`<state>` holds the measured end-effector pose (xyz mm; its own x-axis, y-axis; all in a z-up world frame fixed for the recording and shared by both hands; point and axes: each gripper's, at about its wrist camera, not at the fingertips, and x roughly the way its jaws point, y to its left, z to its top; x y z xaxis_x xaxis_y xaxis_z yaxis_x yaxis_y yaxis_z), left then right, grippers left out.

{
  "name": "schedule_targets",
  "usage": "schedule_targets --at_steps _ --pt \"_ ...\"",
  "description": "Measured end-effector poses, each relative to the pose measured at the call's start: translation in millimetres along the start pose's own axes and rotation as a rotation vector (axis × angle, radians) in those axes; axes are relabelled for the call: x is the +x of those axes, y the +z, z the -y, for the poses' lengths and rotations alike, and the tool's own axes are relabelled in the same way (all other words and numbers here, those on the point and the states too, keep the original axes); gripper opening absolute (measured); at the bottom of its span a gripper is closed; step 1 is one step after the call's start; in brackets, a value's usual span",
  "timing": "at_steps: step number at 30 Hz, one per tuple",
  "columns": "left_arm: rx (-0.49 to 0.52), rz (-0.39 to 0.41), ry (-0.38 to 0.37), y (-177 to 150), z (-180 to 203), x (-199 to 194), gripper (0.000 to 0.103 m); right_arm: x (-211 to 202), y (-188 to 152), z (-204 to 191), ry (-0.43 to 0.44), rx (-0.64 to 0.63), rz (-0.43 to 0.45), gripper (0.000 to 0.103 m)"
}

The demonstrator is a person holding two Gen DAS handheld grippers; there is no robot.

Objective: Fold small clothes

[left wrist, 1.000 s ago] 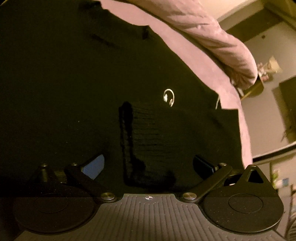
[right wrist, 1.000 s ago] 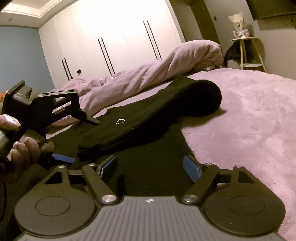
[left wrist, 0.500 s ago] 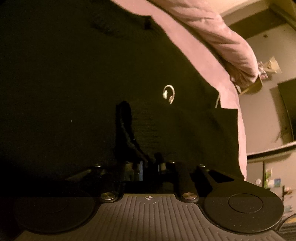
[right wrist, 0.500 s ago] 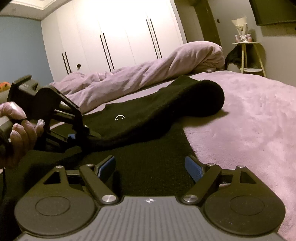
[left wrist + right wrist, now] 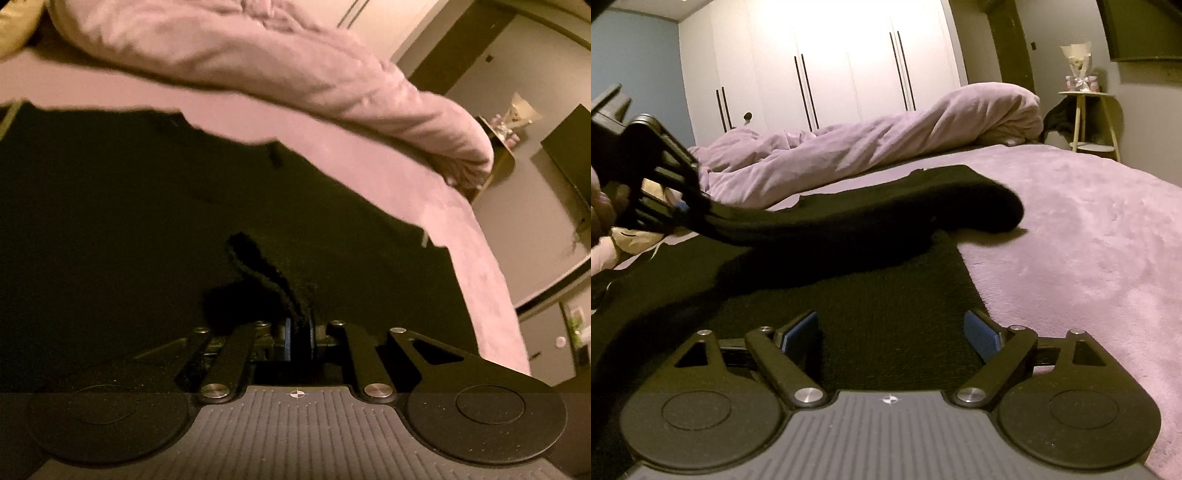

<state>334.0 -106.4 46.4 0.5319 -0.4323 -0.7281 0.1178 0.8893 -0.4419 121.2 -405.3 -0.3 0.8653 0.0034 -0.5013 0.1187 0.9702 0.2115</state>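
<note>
Left claw (image 5: 683, 210) pinching sock (image 5: 886, 214) cuff at 9 o'clock, right claw (image 5: 892, 330) spread, just been widening, nothing between, over black cloth (image 5: 886, 306), bed (image 5: 1089, 240)

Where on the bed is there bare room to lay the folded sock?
Free: the pink bedspread right of the black mat, and the strip between the mat and the rumpled duvet. Crowded: the mat's left, where the left gripper lifts the black sock.
</note>
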Motion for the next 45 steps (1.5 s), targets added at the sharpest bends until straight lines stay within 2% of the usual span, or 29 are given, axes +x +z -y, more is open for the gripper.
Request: schedule_targets --at_steps 5,9,11,15,17,20,23,29,33,37,42,45 --pt "-0.016 0.036 0.080 7 -29 -16 0.011 1 0 -2 -0.001 -0.012 -0.004 0.090" --pt "-0.019 -0.001 0.109 1 -37 -11 0.016 3 1 -3 0.002 -0.021 -0.006 0.092" --pt "-0.017 -0.023 0.119 -5 -39 -4 0.030 4 1 -5 0.002 -0.027 -0.009 0.093" --pt "-0.032 -0.054 0.119 -14 -38 9 0.044 4 1 -6 0.002 -0.029 -0.010 0.094" --pt "-0.043 -0.058 0.119 -17 -38 13 0.056 4 1 -6 0.004 -0.029 -0.010 0.094" --pt "-0.059 -0.058 0.092 -19 -38 15 0.069 5 1 -6 0.009 -0.028 -0.009 0.095" --pt "-0.062 -0.062 0.074 -20 -36 18 0.077 6 1 -6 0.010 -0.027 -0.011 0.096" --pt "-0.074 -0.065 0.065 -21 -34 19 0.080 4 6 -8 0.027 0.000 -0.018 0.099" --pt "-0.101 -0.070 0.040 -20 -35 21 0.087 2 7 2 0.079 0.084 -0.002 0.099" --pt "-0.112 -0.079 0.024 -20 -35 27 0.093 3 4 -1 0.075 0.064 -0.008 0.099" --pt "-0.087 -0.078 0.047 -21 -30 30 0.092 8 2 -10 0.045 0.013 -0.030 0.099" --pt "-0.072 -0.074 0.078 -21 -27 30 0.085 8 1 -12 0.038 0.001 -0.034 0.099"
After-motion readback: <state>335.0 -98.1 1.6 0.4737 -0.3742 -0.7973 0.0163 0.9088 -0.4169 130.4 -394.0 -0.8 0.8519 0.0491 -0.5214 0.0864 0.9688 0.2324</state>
